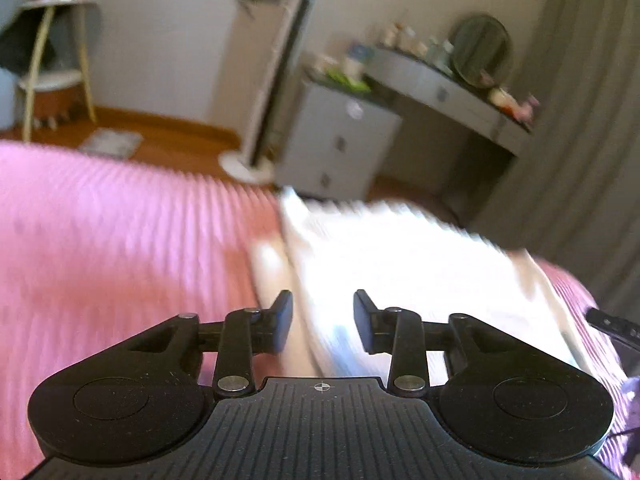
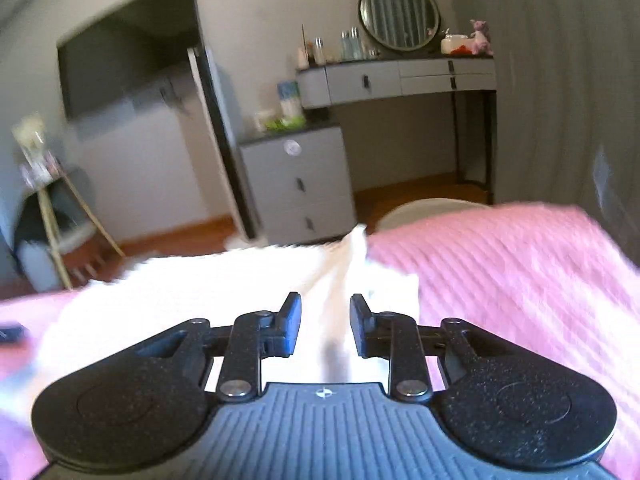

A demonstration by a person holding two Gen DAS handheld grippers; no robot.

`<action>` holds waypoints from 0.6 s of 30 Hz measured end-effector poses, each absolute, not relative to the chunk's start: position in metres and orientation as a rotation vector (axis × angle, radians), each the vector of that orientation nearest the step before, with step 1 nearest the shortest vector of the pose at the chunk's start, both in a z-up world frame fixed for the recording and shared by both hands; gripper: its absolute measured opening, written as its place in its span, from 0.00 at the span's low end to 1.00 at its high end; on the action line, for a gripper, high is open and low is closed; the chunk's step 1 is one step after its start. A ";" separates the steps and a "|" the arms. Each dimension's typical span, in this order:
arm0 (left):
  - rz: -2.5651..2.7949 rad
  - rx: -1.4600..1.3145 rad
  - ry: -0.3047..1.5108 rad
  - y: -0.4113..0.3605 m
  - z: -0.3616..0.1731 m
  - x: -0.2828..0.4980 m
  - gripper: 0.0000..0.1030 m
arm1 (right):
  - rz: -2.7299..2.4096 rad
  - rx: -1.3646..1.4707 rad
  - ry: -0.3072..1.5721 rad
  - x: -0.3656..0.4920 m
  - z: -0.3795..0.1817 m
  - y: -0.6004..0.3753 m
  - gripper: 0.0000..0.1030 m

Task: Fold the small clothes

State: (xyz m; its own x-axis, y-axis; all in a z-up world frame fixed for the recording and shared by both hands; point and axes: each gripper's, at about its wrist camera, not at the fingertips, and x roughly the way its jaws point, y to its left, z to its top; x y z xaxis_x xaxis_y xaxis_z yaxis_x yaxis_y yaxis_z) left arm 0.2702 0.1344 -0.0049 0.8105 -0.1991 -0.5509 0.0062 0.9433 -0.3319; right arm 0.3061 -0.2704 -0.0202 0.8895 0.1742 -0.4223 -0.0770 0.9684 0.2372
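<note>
On pink ribbed bedspread (image 1: 100,240): white garment (image 1: 400,264); both claws spread, pinching nothing; grey dresser (image 2: 396,78), round mirror (image 2: 400,12) behind.

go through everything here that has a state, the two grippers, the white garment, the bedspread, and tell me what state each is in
left gripper: jaws apart, nothing pressed between them.
right gripper: jaws apart, a raised ridge of cloth in the gap, not pinched.
white garment: lying on the bed, blurred, fold state unclear.
pink bedspread: spread over the bed, under the garment.
</note>
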 end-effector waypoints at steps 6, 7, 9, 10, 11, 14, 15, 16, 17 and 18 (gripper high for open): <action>-0.094 -0.172 0.687 0.099 -0.020 0.258 0.23 | -0.059 0.251 0.531 0.286 -0.050 -0.281 0.04; -0.083 -0.187 0.698 0.101 -0.020 0.259 0.17 | -0.093 0.242 0.525 0.282 -0.050 -0.281 0.03; -0.055 -0.205 0.717 0.104 -0.018 0.258 0.12 | -0.141 0.227 0.514 0.277 -0.049 -0.281 0.08; -0.043 -0.217 0.720 0.108 -0.016 0.258 0.12 | -0.145 0.257 0.517 0.277 -0.048 -0.285 0.08; -0.034 -0.226 0.724 0.110 -0.015 0.256 0.12 | -0.140 0.295 0.506 0.273 -0.046 -0.287 0.08; -0.010 -0.224 0.733 0.109 -0.014 0.257 0.16 | -0.042 0.381 0.451 0.267 -0.045 -0.293 0.14; -0.005 -0.221 0.737 0.107 -0.015 0.260 0.17 | -0.002 0.395 0.448 0.269 -0.047 -0.291 0.22; 0.000 -0.221 0.742 0.104 -0.016 0.261 0.18 | 0.024 0.400 0.446 0.269 -0.050 -0.291 0.28; 0.007 -0.223 0.745 0.102 -0.017 0.261 0.18 | 0.033 0.399 0.440 0.269 -0.053 -0.292 0.40; 0.013 -0.223 0.746 0.100 -0.017 0.261 0.20 | 0.029 0.397 0.429 0.270 -0.057 -0.295 0.47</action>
State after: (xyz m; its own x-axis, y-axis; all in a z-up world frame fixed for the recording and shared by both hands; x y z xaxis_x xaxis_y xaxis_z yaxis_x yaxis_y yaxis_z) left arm 0.2613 0.1003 -0.0168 0.7356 -0.0673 -0.6741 -0.0909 0.9763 -0.1966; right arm 0.2699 -0.2950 -0.0574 0.9101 0.1106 -0.3993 0.0550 0.9229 0.3812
